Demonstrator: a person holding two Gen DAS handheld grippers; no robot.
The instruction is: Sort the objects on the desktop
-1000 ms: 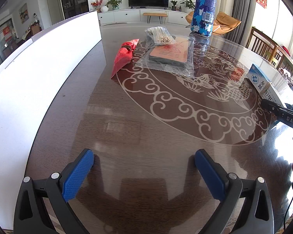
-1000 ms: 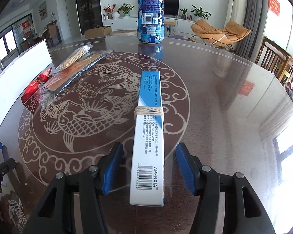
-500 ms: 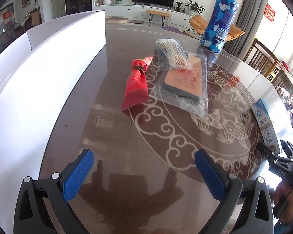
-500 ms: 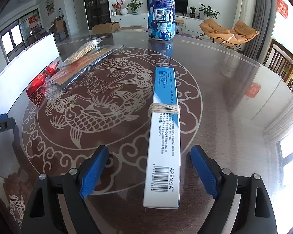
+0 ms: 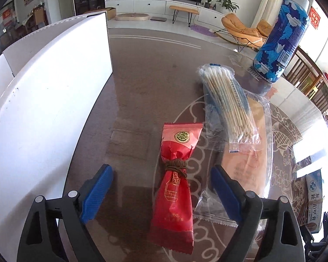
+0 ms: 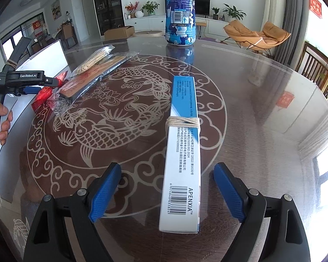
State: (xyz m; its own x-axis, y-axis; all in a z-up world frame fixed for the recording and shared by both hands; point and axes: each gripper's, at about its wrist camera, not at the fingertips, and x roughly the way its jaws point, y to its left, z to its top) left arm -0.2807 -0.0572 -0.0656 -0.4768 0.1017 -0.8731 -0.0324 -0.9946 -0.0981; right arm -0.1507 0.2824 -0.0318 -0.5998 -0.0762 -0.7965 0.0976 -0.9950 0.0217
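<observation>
A red foil packet (image 5: 177, 187), tied at its waist with brown cord, lies on the glass table between the blue pads of my left gripper (image 5: 159, 170). Its jaws are closing, with a gap on both sides of the packet. A long white and blue carton (image 6: 183, 152) bound with a rubber band lies between the fingers of my right gripper (image 6: 167, 168). That gripper is open and neither pad touches the carton. In the right wrist view the left gripper (image 6: 43, 85) hovers over the packet (image 6: 43, 93), held by a hand (image 6: 2, 118).
A bag of cotton swabs (image 5: 227, 102) rests on a clear pouch holding an orange-brown slab (image 5: 249, 163), just right of the packet. A blue patterned canister (image 6: 180, 21) stands at the far side. A white box wall (image 5: 43, 109) runs along the left of the table (image 5: 146, 76).
The left gripper moved across the table to straddle the red packet, and its jaws narrowed. The right gripper opened away from the carton and stayed in place.
</observation>
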